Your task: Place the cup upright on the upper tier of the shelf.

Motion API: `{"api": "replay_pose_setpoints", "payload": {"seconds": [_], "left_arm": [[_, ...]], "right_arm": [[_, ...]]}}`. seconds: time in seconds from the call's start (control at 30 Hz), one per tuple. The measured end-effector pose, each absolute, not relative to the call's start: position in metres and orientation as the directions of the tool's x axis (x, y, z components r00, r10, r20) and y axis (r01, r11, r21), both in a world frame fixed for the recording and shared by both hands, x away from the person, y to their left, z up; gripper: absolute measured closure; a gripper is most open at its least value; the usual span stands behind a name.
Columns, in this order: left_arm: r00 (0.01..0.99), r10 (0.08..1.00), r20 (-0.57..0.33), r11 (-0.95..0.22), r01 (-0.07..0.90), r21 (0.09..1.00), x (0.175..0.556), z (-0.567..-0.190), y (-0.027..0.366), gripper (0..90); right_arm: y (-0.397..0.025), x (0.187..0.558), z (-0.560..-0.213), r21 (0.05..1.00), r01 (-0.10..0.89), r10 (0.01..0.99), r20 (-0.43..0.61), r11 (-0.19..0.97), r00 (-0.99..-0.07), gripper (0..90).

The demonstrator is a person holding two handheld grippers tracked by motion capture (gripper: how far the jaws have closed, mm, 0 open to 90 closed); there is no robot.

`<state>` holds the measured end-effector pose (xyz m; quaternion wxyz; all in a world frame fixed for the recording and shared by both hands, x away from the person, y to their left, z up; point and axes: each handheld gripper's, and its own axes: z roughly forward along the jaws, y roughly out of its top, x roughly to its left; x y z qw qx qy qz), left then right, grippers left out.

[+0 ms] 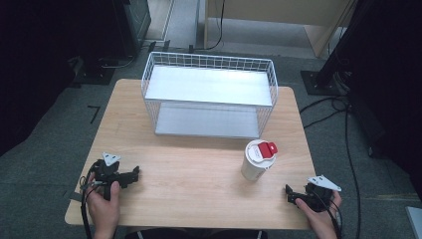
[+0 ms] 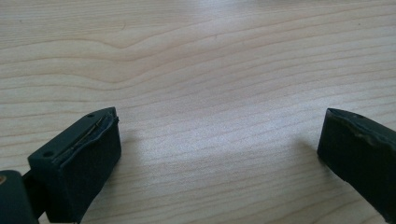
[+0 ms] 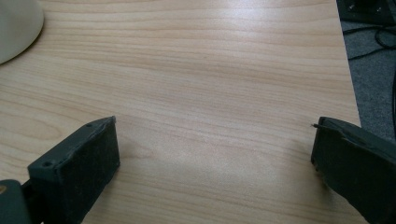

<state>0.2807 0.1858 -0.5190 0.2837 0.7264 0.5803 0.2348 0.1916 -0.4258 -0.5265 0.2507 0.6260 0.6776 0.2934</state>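
From above, the white lidded cup with its red tab stands upright on the wooden surface before the wire shelf rack — nearer the right tool than the left tool. The left gripper view shows jaws released over bare wood. In the right gripper view they are released too — cup base ahead, up-left.

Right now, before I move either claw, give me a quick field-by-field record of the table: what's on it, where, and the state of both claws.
table: light wood
wire basket: white, two shelves, far centre of the table
cup: white, red-and-white lid, upright, in front of the basket, right of centre
left claw: near left edge, jaws wide apart over bare wood, holding nothing
right claw: near right corner, jaws wide apart, holding nothing, cup apart from it
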Motion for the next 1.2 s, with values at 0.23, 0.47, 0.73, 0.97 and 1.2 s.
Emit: {"api": "replay_pose_setpoints", "payload": {"seconds": [0.23, 0.47, 0.73, 0.97, 1.2], "left_arm": [[0.216, 0.976, 0.012, -0.165, 0.71, 0.684, 0.281, -0.519, 0.186, 0.0], [0.217, 0.976, 0.012, -0.166, 0.71, 0.684, 0.281, -0.519, 0.186, 0.0], [0.217, 0.976, 0.012, -0.167, 0.71, 0.684, 0.281, -0.519, 0.186, 0.0], [0.216, 0.976, 0.012, -0.166, 0.71, 0.684, 0.281, -0.519, 0.186, 0.0], [0.217, 0.976, 0.013, -0.167, 0.71, 0.684, 0.281, -0.519, 0.186, 0.0]], "right_arm": [[-0.42, 0.19, -0.523, 0.728, 0.683, 0.995, 0.02, 0.051, -0.095, 2.2], [-0.413, 0.191, -0.519, 0.748, 0.663, 0.988, 0.079, 0.03, -0.134, 2.3], [-0.388, 0.194, -0.505, 0.782, 0.622, 0.978, 0.102, 0.034, -0.181, 2.5], [-0.371, 0.2, -0.502, 0.788, 0.613, 0.974, 0.094, 0.054, -0.207, 2.6], [-0.356, 0.204, -0.494, 0.804, 0.593, 0.973, 0.102, 0.044, -0.209, 3.9]]}}
